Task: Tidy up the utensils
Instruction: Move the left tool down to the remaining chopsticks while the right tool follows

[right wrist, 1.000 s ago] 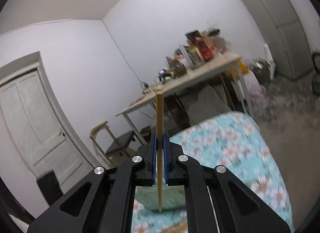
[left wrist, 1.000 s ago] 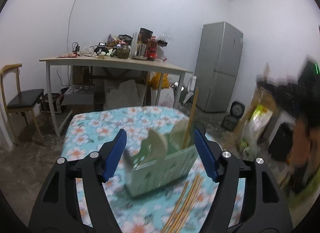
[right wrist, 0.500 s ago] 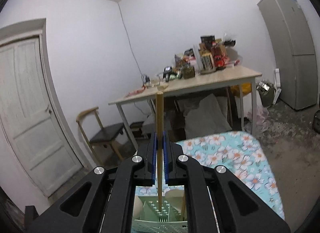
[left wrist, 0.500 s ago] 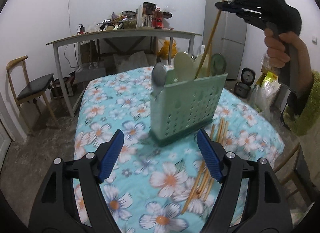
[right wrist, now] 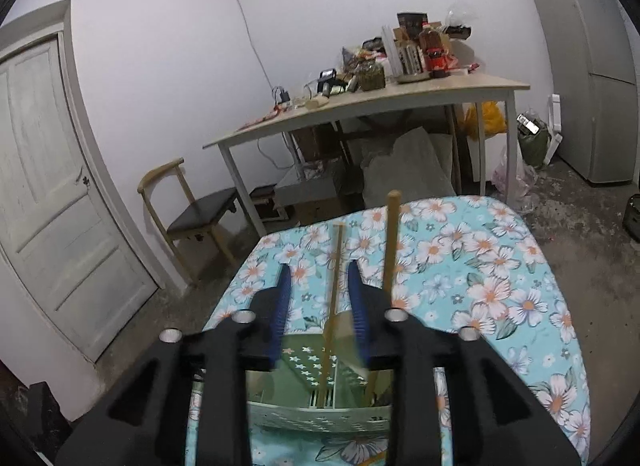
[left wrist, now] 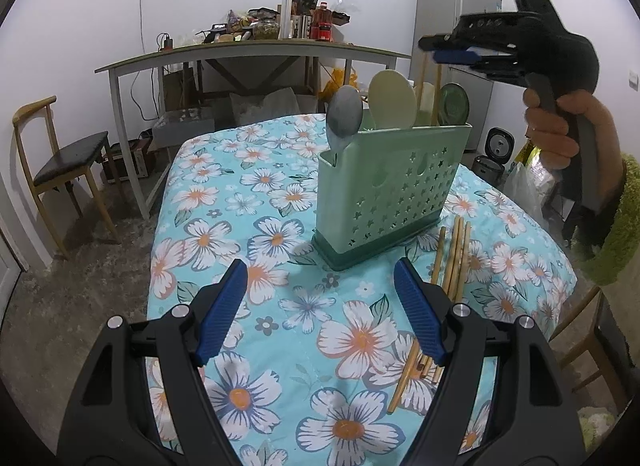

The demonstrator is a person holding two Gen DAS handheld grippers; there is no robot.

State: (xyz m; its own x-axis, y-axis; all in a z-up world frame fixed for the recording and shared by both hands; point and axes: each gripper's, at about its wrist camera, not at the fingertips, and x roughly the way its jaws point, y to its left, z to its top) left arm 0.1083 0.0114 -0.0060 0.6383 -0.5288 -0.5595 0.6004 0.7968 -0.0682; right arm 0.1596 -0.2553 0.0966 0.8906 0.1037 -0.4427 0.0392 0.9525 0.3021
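A pale green utensil holder [left wrist: 390, 189] stands on the flowered tablecloth [left wrist: 248, 250], holding a grey spoon [left wrist: 344, 117], a cream spoon [left wrist: 392, 101], a green one [left wrist: 453, 103] and upright chopsticks [left wrist: 437, 93]. Several loose chopsticks [left wrist: 452, 262] lie on the cloth right of it. My left gripper [left wrist: 320, 270] is open and empty, low over the cloth in front of the holder. A hand holds my right gripper [right wrist: 318, 268] above the holder [right wrist: 320, 414]. Its jaws are opening; a chopstick [right wrist: 334, 286] stands between them, touching neither pad. Another chopstick [right wrist: 390, 242] rises just right of the jaws.
Behind the cloth-covered table stands a wooden table [left wrist: 256, 51] piled with jars, bottles and boxes. A chair [left wrist: 60, 161] is at the left, a grey fridge [left wrist: 456, 45] at the back right, a white door [right wrist: 52, 193] on the left wall.
The right gripper, earlier shut on a chopstick, has parted its jaws, and the chopstick now stands lower in the holder. The left gripper has sunk toward the cloth in front of the holder.
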